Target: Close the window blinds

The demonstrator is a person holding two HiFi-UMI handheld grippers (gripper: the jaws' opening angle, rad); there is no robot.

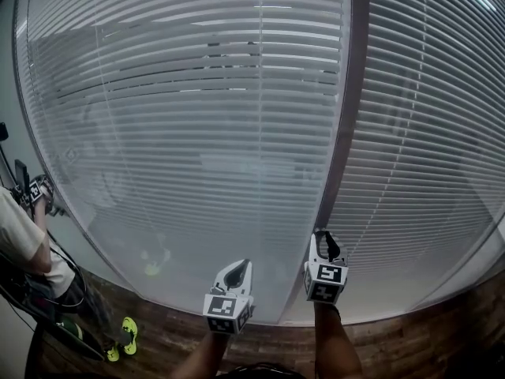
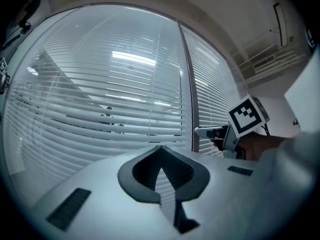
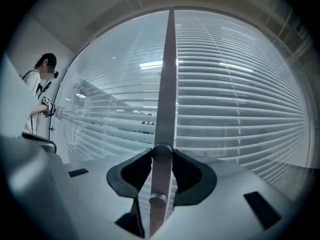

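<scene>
White slatted blinds (image 1: pixel 189 133) hang behind glass on both sides of a grey upright post (image 1: pixel 341 156). Light shows in thin gaps between the slats (image 3: pixel 235 104). My right gripper (image 1: pixel 322 234) is at the foot of this post. In the right gripper view its jaws (image 3: pixel 161 153) close on a round grey knob (image 3: pixel 161 152) on the post (image 3: pixel 167 74), a pad on each side. A second small knob (image 3: pixel 158 200) sits lower. My left gripper (image 1: pixel 243 264) hangs to the left, short of the glass, jaws (image 2: pixel 160 148) shut on nothing. From it, the right gripper (image 2: pixel 201 132) shows at the post.
A person (image 1: pixel 24 243) stands at the far left by the glass, also in the right gripper view (image 3: pixel 37 91). Cables and yellow-green shoes (image 1: pixel 126 334) lie on the wooden floor (image 1: pixel 181 338) below the window.
</scene>
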